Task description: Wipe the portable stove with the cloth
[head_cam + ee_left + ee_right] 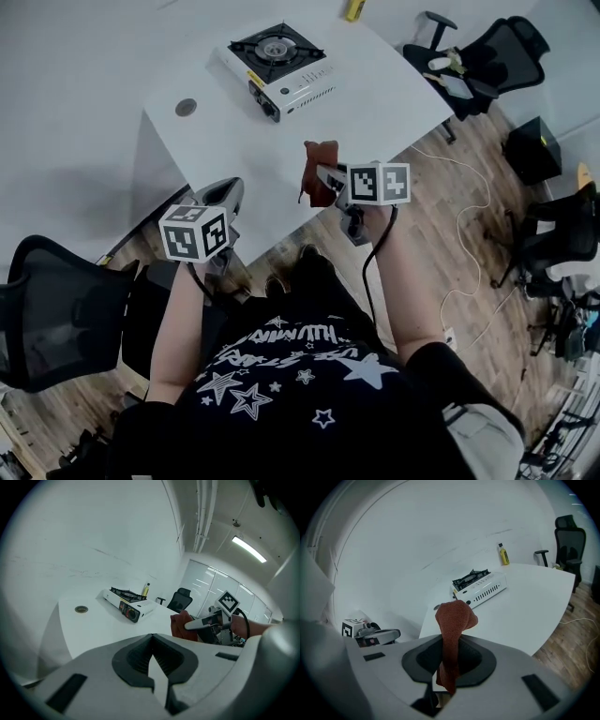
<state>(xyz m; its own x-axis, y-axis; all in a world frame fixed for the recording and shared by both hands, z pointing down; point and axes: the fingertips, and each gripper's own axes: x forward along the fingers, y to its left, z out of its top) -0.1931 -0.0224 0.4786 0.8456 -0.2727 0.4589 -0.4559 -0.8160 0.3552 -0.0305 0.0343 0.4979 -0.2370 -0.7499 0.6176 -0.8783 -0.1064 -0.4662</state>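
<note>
**Q:** Log check. What is on the right side?

**A:** My right tool [326, 175] is clamped on the cloth [321, 153], a rust-red one. In the right gripper view the cloth bunches up beyond the jaws and a tail hangs down between them. I hold it over the near edge of the tabletop [375, 103]; I cannot tell whether its lower end touches the surface.

**Q:** And the left?

**A:** My left tool [230, 190] has its jaws brought together with nothing between them (the left gripper view shows only the dark pads meeting). It sits at the near left corner of the tabletop, well apart from the right tool.

**Q:** Where is the portable stove?

**A:** The portable stove [278, 59] stands toward the far side of the tabletop. It has a white body and a black burner grate on top, and its knob panel is turned toward my side. Neither tool is near it, and the cloth is well short of it.

**Q:** Anything else on the surface?

**A:** A round grey grommet [186, 107] lies near the left edge. A yellow bottle [354, 9] stands by the far edge, beyond the stove.
</note>
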